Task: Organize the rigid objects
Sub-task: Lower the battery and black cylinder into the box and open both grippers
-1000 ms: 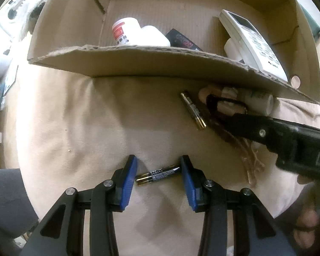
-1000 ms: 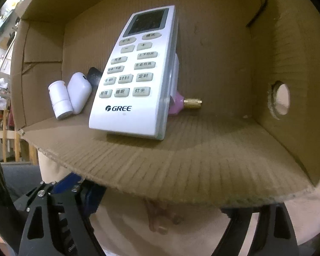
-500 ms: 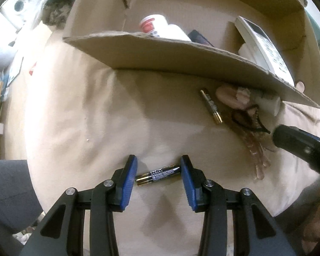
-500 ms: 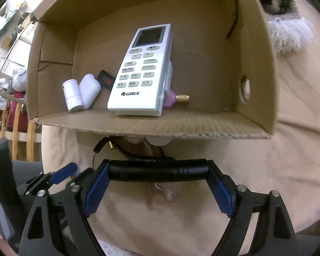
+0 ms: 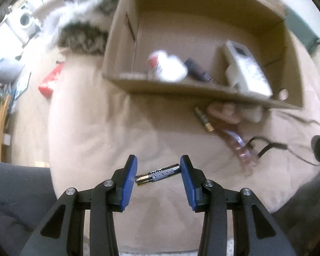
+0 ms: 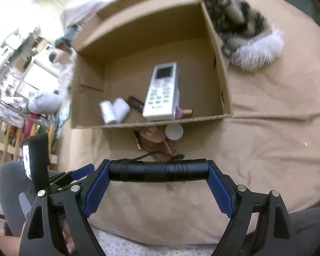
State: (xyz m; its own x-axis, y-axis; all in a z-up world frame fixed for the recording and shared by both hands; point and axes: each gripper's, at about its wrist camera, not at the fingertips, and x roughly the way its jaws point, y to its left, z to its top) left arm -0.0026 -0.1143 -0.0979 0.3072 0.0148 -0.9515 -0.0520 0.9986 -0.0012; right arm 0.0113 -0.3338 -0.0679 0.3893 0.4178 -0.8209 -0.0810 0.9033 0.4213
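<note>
While both rigs hang over the beige cloth, I see the cardboard box (image 6: 221, 98) ahead w/ a white remote (image 6: 162, 92) inside. R gripper (image 6: 159, 171) clamps a black flashlight (image 6: 157, 171) crosswise. L gripper (image 5: 158, 173) pinches a battery (image 5: 157, 174) end to end.

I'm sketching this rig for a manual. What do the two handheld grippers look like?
Both the left gripper and the right gripper have black skeletal linkage arms with triangular cut-outs and silver pivot bolts. Their fingers carry blue ribbed pads. No cables or sleeves show.
</note>
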